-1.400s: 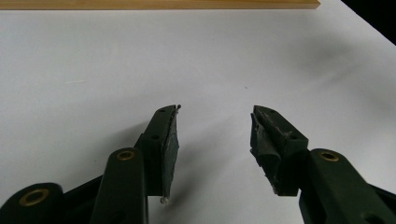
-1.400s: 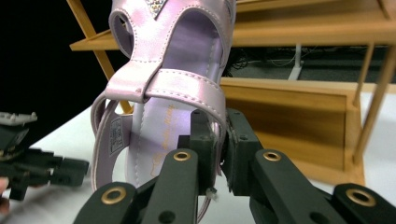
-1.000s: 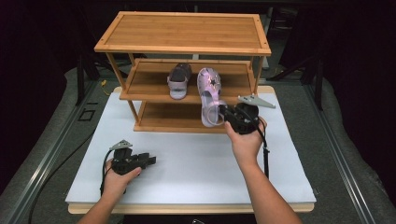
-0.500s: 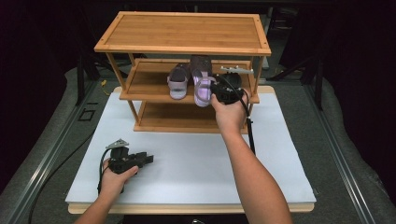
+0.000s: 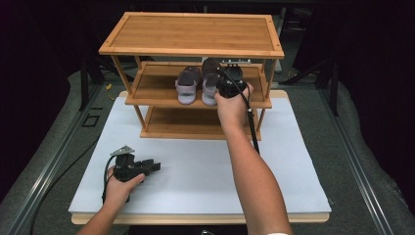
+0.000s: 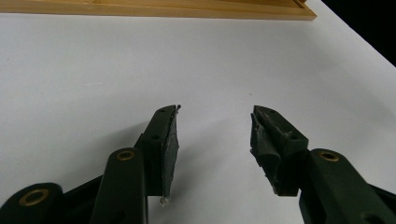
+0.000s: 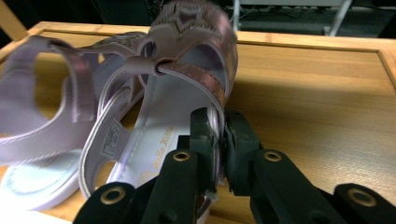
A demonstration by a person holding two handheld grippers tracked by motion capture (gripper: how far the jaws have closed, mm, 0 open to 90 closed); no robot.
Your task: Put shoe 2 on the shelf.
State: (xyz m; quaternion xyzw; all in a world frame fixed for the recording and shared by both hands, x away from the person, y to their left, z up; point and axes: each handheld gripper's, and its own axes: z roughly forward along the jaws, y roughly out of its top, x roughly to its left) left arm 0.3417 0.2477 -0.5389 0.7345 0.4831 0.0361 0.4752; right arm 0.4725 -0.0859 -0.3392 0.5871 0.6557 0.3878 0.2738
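Right claw [image 7: 219, 140] clamped on the side edge of a lilac sandal [image 7: 182, 93], at the middle shelf [image 5: 156, 83] of the bamboo rack [image 5: 193, 32]. That sandal sits on the shelf just right of its pair, the second sandal [image 5: 187, 84], the two touching. Left claw [image 6: 215, 140] jaws apart, holding nothing, low over the white table [image 5: 195, 166] at near left, well apart from the rack.

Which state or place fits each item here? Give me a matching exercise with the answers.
Things:
1. left gripper
2. right gripper
3. other sandal
4. top shelf

States:
A. bare wood, nothing on it
B. open, low over the white table
C. standing free on the middle shelf
D. clamped on a sandal's edge

Pairs: 1-B, 2-D, 3-C, 4-A
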